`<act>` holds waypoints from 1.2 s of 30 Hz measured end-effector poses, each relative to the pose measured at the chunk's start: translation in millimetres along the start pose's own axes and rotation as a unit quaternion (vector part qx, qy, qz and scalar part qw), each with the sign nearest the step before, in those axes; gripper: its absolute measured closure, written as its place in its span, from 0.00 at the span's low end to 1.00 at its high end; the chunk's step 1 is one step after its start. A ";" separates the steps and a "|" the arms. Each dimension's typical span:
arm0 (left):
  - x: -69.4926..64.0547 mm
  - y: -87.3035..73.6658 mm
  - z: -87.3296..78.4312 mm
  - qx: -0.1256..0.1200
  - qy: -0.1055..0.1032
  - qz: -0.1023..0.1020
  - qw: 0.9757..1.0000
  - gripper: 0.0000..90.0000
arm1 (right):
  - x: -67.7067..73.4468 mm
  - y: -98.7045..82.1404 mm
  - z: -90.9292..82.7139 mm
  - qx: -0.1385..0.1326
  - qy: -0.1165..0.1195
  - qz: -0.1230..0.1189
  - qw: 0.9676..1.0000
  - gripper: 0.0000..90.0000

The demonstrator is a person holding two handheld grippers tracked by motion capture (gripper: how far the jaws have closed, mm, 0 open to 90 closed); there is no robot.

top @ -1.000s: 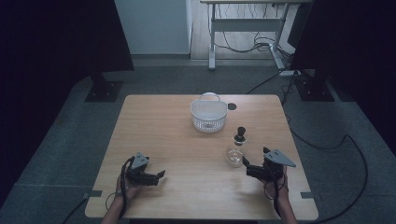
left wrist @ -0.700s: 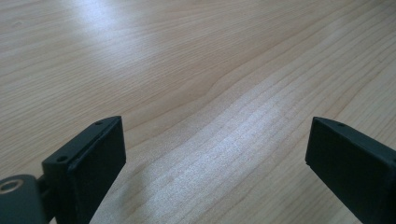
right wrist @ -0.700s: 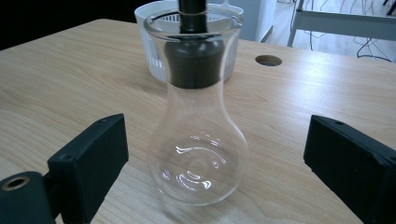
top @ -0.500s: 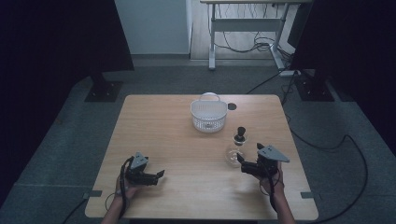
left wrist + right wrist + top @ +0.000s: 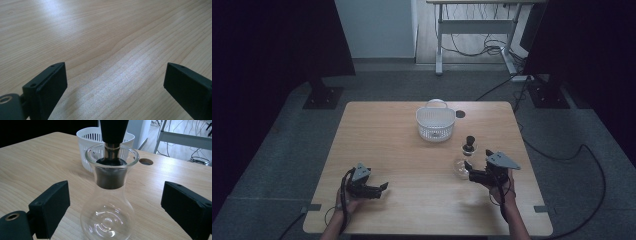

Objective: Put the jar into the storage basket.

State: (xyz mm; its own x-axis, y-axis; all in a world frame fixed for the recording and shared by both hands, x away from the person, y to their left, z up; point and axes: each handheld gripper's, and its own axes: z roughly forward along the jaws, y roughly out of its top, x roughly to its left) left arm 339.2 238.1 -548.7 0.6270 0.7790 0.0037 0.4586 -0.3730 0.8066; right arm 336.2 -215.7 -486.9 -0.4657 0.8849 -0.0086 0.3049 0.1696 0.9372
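A clear glass carafe (image 5: 459,165) stands upright on the wooden table (image 5: 402,150), right of centre. In the right gripper view the carafe (image 5: 107,215) rises between the two black jaws, with a gap on each side. My right gripper (image 5: 473,176) (image 5: 116,202) is open around it, and its jaws have just been closing a little. A black tamper-like piece with a metal neck (image 5: 470,144) (image 5: 113,130) stands just behind the carafe. My left gripper (image 5: 383,188) (image 5: 115,80) rests open near the front left, over bare wood.
A white slotted basket (image 5: 435,124) (image 5: 86,135) sits at the back centre of the table. A round cable hole (image 5: 460,114) (image 5: 146,161) lies right of it. Beyond the table are a desk frame (image 5: 472,30) and cables on the floor.
My right gripper has shifted a little left, toward the carafe. The left gripper, carafe and basket have not moved.
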 end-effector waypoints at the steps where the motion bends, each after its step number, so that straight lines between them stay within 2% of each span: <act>1: 0.0 0.0 0.0 0.000 0.000 0.000 1.000 0.05 | 0.0 0.0 0.0 0.000 0.000 0.000 1.000 0.09; 16: 0.1 -0.2 -0.4 -0.001 -0.001 -0.001 1.000 0.05 | 4.7 10.6 16.9 0.009 0.012 -0.009 1.000 0.09; 29: 0.2 -0.2 -0.5 0.000 -0.002 -0.001 1.000 0.05 | 5.1 13.1 31.7 0.027 0.010 -0.017 0.999 0.10; 36: 0.1 -0.3 -0.5 -0.001 -0.001 -0.001 1.000 0.05 | 3.4 13.4 38.5 0.031 0.007 -0.012 0.999 0.12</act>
State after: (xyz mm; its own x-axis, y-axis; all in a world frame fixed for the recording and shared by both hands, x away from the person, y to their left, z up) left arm 338.9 238.5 -548.7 0.6282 0.7781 0.0013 0.4584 -0.3715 0.8073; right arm 370.6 -193.7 -487.7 -0.4852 0.8740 -0.0262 0.3439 0.2183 0.9133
